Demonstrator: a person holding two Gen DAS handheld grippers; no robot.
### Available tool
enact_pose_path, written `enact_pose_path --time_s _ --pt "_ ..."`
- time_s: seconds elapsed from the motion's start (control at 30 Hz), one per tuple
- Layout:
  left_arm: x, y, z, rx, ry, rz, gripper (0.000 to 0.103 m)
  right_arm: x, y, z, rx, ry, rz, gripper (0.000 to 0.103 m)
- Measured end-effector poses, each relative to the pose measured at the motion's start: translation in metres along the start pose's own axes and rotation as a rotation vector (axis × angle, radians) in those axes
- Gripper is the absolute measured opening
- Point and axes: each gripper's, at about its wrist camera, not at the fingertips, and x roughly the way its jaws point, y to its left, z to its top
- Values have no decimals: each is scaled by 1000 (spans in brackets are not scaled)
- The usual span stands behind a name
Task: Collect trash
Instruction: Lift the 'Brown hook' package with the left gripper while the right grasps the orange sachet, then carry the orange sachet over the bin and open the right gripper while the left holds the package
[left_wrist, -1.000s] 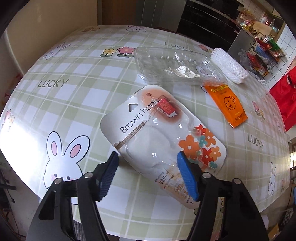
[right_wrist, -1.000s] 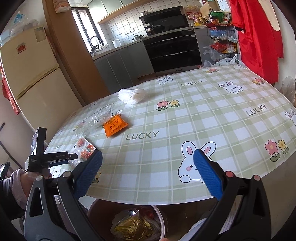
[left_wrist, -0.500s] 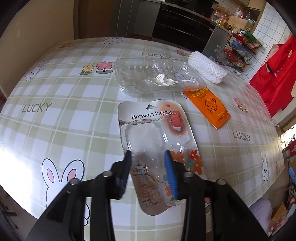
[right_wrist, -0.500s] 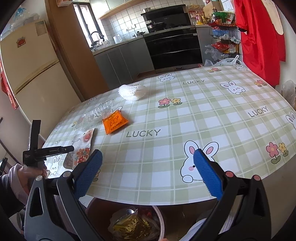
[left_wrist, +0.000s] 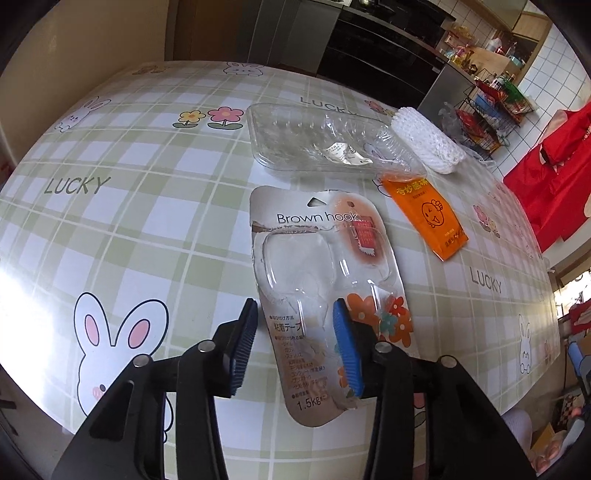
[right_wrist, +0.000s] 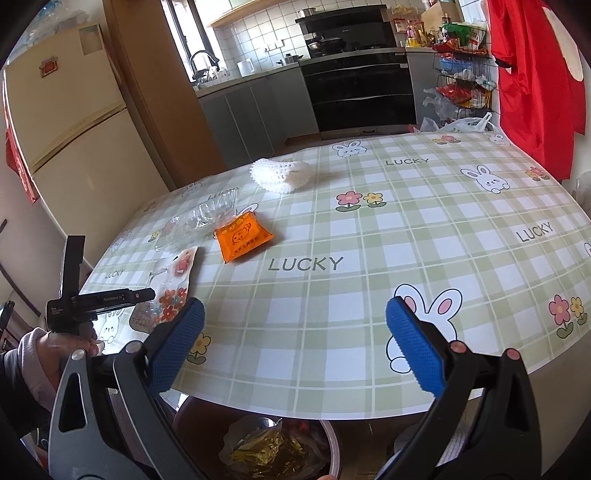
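Note:
A "Brown hook" blister pack (left_wrist: 306, 251) (right_wrist: 177, 273) lies flat near the table's front edge. My left gripper (left_wrist: 295, 347) hangs over its near end with its jaws closing. The left pad sits at the pack's left edge, the right pad over its flower print, and neither presses on it. Behind the pack lie a clear plastic tray (left_wrist: 317, 144) (right_wrist: 199, 218), an orange sachet (left_wrist: 428, 218) (right_wrist: 243, 236) and a white foam net (left_wrist: 424, 144) (right_wrist: 280, 175). My right gripper (right_wrist: 295, 332) stands wide open and empty over the table's near edge.
A brown bin (right_wrist: 195, 410) holding gold foil trash stands under the table edge, below my right gripper. A person's hand (right_wrist: 55, 350) holds the left gripper at the table's left. A fridge, kitchen counters and a red cloth surround the round table (right_wrist: 369, 229).
The left jaws have narrowed from wide apart to a small gap over the pack's near end, and the pack now runs lengthwise away from the jaws. The right gripper stays wide open.

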Motion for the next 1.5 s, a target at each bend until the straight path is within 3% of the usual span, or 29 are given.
enact_pose_path --time_s 0.13,0.43,0.67,0.93,1.17,1.3,1.37,1.4,1.5 --pt "-5 3 -1 -11 -24 -28 25 9 5 4 -25 9 -1 97" --pt "-46 16 -9 -16 -126 -59 23 82 37 40 -218 54 37 97" --pt "-78 40 -20 -68 -176 -66 24 183 84 66 -386 200 66 97" --pt "-92 69 -19 -139 -213 -51 24 245 111 73 -430 317 19 97" --pt "-93 75 -19 -155 -221 -61 24 259 109 71 -429 381 -3 95" --pt "-94 73 -21 -155 -235 -71 24 253 107 71 -418 395 11 77" --pt "-93 74 -21 -156 -236 -80 24 250 105 70 -423 412 5 73" --pt "-93 73 -22 -158 -235 -84 24 247 104 70 -425 413 8 66" --pt "-93 71 -23 -156 -236 -92 24 238 101 67 -428 429 -3 65"
